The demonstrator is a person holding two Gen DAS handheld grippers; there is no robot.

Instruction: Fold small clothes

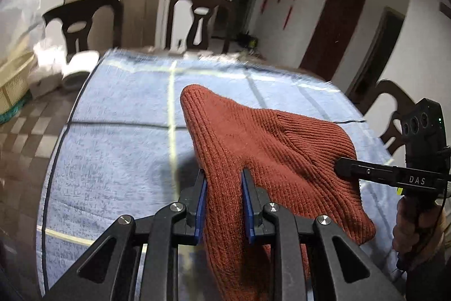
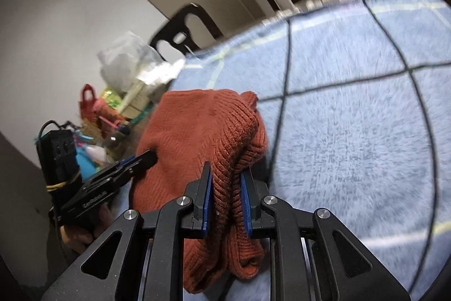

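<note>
Left gripper (image 1: 224, 182) and right gripper (image 2: 225, 177) each pinched the rust knit (image 1: 253, 137) above the blue cloth (image 1: 118, 137).

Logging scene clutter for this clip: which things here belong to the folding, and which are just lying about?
In the job:
rust knit garment
left gripper, shut on it
right gripper, shut on it
blue checked cloth beneath

Lying about:
dark chairs
yellow basket
clear plastic bag
red bag
</note>
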